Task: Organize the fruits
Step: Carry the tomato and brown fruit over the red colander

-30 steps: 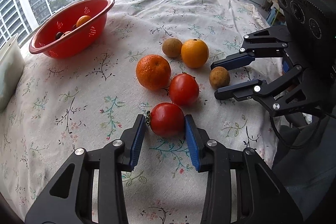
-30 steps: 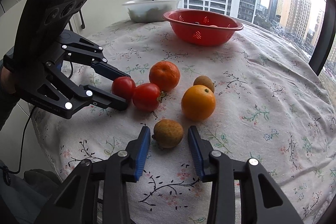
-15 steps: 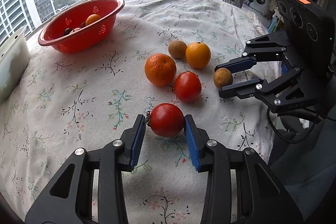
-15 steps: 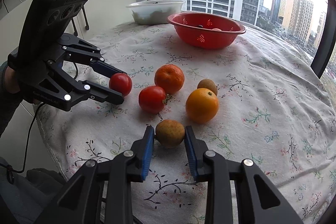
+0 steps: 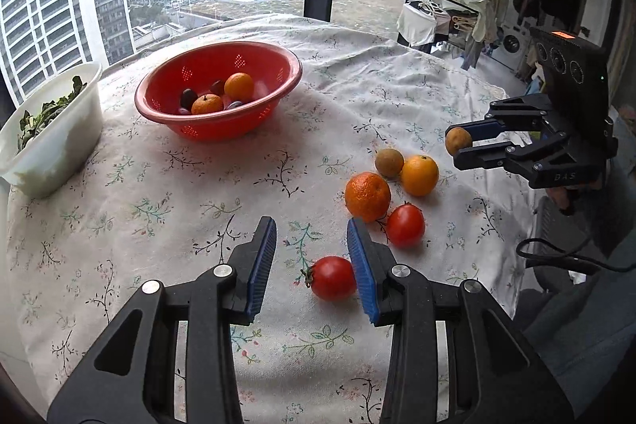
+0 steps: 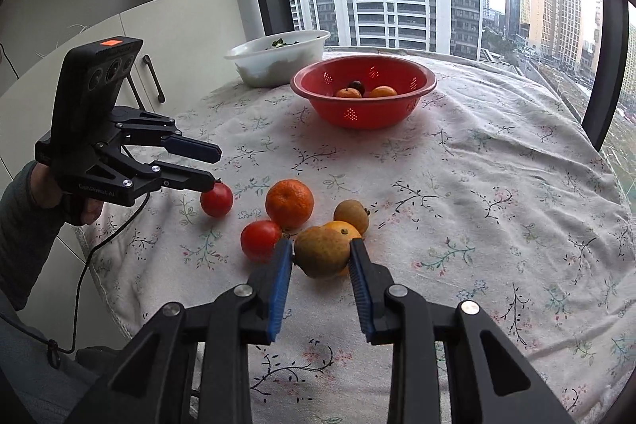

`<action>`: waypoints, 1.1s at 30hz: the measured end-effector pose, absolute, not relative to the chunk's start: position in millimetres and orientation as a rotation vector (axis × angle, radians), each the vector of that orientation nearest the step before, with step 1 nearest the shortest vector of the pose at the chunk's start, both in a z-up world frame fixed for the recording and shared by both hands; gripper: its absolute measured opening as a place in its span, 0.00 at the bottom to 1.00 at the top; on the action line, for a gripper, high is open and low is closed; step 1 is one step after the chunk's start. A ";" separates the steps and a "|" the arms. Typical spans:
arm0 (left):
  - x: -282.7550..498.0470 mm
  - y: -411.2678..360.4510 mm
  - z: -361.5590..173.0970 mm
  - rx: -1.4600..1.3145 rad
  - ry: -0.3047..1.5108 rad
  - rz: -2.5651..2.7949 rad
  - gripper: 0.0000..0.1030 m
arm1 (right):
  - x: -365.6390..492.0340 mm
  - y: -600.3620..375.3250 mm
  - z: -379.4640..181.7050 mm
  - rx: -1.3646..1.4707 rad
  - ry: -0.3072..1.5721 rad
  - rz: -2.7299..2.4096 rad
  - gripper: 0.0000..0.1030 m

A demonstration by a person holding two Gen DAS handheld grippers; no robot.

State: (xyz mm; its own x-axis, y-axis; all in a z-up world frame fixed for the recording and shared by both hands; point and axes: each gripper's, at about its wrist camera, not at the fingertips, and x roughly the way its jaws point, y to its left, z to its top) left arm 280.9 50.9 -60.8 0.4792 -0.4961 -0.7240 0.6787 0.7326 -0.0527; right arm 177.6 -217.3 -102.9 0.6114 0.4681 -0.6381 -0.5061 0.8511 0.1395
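Observation:
My left gripper [image 5: 311,261] is open and raised above the table; a red tomato [image 5: 332,277] lies on the cloth below, beside its right finger, and it also shows in the right wrist view [image 6: 216,200]. My right gripper [image 6: 321,262] is shut on a brown fruit [image 6: 322,251] and holds it above the cloth; it also shows in the left wrist view [image 5: 458,140]. On the cloth lie a second tomato [image 5: 405,225], a mandarin [image 5: 367,196], an orange [image 5: 419,175] and another brown fruit [image 5: 389,163]. The red colander [image 5: 216,122] holds several fruits.
A white bowl of greens [image 5: 59,142] stands left of the colander near the table's far left edge. The floral cloth [image 5: 179,209] covers the round table. A cable [image 6: 99,249] hangs from the left gripper past the table edge.
My left gripper opened, let go of the tomato and rose; the tomato lies on the cloth. My right gripper closed on the brown fruit and lifted it.

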 end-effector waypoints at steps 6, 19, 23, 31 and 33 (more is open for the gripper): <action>310.1 64.8 -29.7 0.233 0.722 -0.672 0.34 | 199.2 -233.8 -77.9 -0.064 0.671 0.516 0.31; 279.1 28.4 -86.0 0.445 0.954 -0.800 0.71 | 230.8 -223.2 -62.8 -0.093 0.639 0.531 0.31; 276.2 29.0 -95.7 0.428 0.959 -0.764 0.33 | 226.4 -222.7 -65.7 -0.084 0.643 0.538 0.31; 270.9 24.9 -110.8 0.480 0.995 -0.747 0.33 | 212.6 -219.2 -64.8 -0.087 0.638 0.548 0.31; 271.1 25.5 -113.3 0.475 0.996 -0.743 0.33 | 211.4 -218.2 -65.7 -0.082 0.640 0.552 0.31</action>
